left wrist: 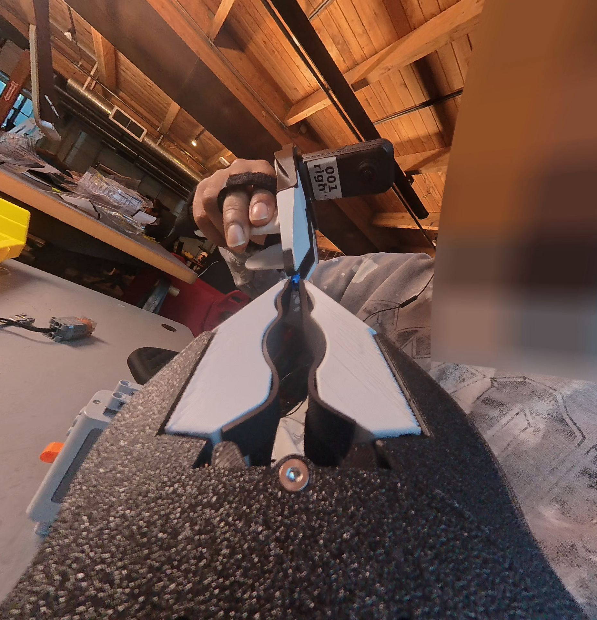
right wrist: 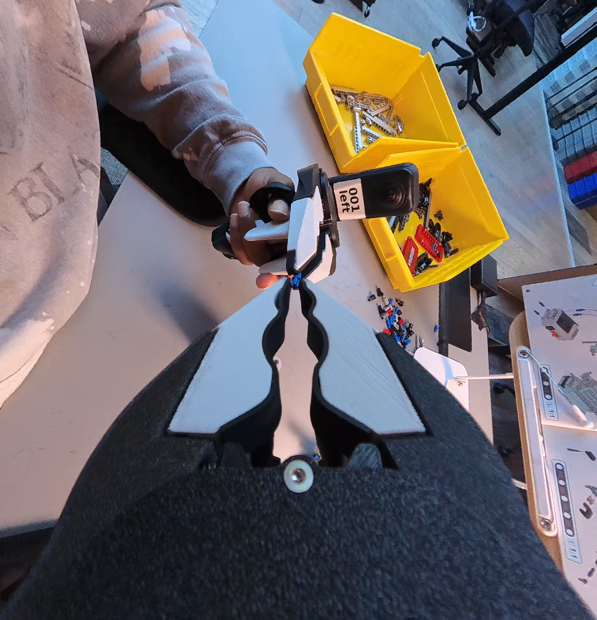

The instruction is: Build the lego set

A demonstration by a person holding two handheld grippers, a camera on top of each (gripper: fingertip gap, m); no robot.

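In the left wrist view, the left hand-held gripper [left wrist: 294,285] points upward and its fingertips are closed together on a small blue pin [left wrist: 293,280], while the right hand-held gripper [left wrist: 299,268], gripped by a hand [left wrist: 233,204], comes down from above so that its closed tips meet the same pin. Both tips appear to pinch it, though the piece is too small to tell which holds it more firmly. To the left, a grey battery box with an orange switch [left wrist: 72,446] lies on the grey counter [left wrist: 55,335] just beside the gripper body, and a grey connector with dark cables [left wrist: 69,327] lies farther off; above is only open air under a wooden ceiling. In the right wrist view, the two pairs of tips again meet on the blue pin [right wrist: 294,280], held in the air above the counter [right wrist: 122,335], well apart from anything else. Two yellow bins [right wrist: 384,67] of parts stand to the right, near the counter's far edge, loose small pins [right wrist: 394,318] are scattered below them, and an instruction sheet on a board [right wrist: 565,369] stands at the right edge. The counter beneath and left of the tips is bare, leaving room there, though the person's sleeve [right wrist: 190,100] closes that side.
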